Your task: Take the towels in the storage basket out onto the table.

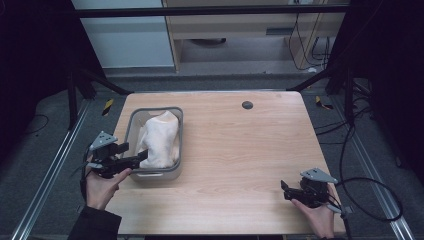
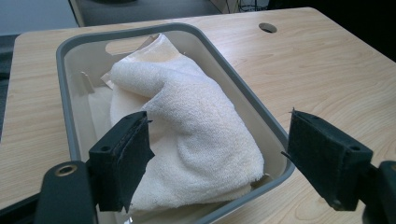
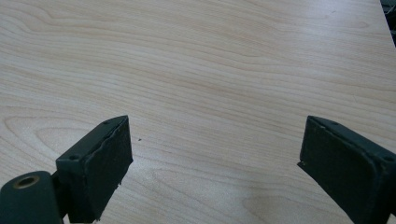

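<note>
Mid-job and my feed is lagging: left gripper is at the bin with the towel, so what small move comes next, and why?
Probably ease the left gripper forward and down onto the towel, then close. Its jaws stand wide open, one over the towel, the other outside the grey bin rim, gripping nothing. The right gripper is open over bare table.

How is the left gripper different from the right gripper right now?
The left gripper reaches over the grey bin, its fingers either side of the white towel; the right gripper sits over bare table. The left points toward the table's middle-right, the right points left. Both are open, holding nothing.
</note>
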A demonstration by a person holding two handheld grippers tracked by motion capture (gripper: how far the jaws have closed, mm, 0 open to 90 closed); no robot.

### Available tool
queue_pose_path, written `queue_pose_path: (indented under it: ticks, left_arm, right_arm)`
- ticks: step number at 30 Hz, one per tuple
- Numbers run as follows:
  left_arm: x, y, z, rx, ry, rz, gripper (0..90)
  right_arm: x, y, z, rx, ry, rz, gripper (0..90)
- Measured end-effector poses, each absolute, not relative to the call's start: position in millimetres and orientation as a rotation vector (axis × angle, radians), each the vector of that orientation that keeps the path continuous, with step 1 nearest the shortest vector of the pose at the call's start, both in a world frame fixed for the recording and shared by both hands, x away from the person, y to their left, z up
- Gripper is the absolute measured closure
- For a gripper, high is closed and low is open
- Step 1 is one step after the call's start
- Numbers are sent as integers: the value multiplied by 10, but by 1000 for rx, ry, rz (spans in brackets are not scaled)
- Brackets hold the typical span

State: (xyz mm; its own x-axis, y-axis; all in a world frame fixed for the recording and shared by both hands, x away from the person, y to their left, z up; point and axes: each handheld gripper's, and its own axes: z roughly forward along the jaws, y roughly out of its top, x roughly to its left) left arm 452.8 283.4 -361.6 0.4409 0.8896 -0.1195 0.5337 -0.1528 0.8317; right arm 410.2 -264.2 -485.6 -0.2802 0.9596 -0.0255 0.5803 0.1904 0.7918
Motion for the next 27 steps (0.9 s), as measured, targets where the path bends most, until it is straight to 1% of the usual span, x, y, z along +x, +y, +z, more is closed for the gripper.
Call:
queue_pose_path:
  ticks: [27]
  left_arm:
    - [4923, 2550, -3489, 1964, 1236, 504, 202]
  right_arm:
    - [4118, -2647, -4857, 1443, 1954, 933, 89]
